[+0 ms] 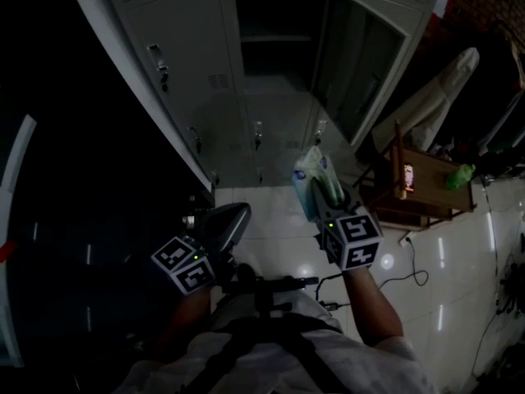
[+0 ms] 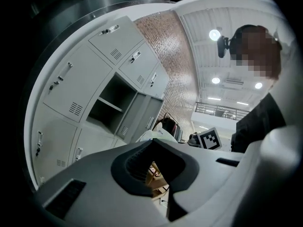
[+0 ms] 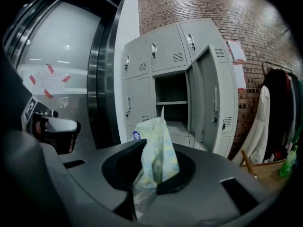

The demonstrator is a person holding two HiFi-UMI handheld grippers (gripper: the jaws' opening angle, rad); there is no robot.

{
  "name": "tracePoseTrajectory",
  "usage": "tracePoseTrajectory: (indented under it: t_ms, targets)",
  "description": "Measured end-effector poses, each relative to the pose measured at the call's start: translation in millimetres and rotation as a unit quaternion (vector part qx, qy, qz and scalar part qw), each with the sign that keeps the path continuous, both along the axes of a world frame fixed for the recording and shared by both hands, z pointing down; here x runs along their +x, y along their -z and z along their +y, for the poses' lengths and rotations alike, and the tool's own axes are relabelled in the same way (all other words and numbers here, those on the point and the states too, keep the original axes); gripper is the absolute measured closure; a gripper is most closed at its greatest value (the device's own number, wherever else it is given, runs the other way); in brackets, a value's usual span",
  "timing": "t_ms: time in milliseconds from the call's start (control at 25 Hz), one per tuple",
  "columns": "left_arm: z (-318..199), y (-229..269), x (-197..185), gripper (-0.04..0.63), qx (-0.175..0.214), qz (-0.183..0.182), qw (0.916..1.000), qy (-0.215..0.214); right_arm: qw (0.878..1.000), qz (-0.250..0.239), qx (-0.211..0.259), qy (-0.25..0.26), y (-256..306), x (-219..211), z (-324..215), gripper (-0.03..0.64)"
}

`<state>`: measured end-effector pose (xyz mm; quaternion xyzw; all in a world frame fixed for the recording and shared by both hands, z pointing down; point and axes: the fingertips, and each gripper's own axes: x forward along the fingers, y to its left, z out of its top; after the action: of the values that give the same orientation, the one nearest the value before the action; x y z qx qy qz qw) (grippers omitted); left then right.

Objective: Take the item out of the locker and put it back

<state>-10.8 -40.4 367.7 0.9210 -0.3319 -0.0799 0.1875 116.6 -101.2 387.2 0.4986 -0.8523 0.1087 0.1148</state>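
Observation:
A soft pack of tissues (image 1: 314, 177) with a pale green and white wrapper stands up out of my right gripper (image 1: 328, 197), which is shut on its lower end. In the right gripper view the pack (image 3: 158, 148) sits pinched between the jaws of that right gripper (image 3: 147, 183), in front of the open locker (image 3: 173, 103). The open locker (image 1: 275, 56) is grey with a shelf inside, and its door (image 1: 361, 72) is swung out to the right. My left gripper (image 1: 228, 220) hangs low on the left, shut and holding nothing. In its own view the left gripper (image 2: 161, 176) points level towards the open locker (image 2: 111, 105).
Closed grey locker doors (image 1: 184, 48) surround the open one. A wooden chair (image 1: 418, 189) with a green bottle (image 1: 461, 176) stands at the right, under a hanging white garment (image 1: 431, 101). Cables (image 1: 410, 263) trail over the tiled floor. A steel door frame (image 3: 102, 79) lies left of the lockers.

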Motion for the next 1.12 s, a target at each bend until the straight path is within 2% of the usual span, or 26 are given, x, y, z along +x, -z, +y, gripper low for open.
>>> tracePoseTrajectory:
  t_ms: [520, 1120]
  targets:
    - [-31.9, -5.8, -31.6, 0.598, -0.017, -0.018, 0.9991, -0.033, 0.999, 0.007, -0.011, -0.031, -2.3, -25.7, -15.8, 0.583]
    - [-73.0, -7.5, -66.3, 0.598, -0.015, -0.034, 0.9970, -0.069, 0.997, 0.020, -0.007, -0.073, -1.0, -52.8, -49.9, 0.583]
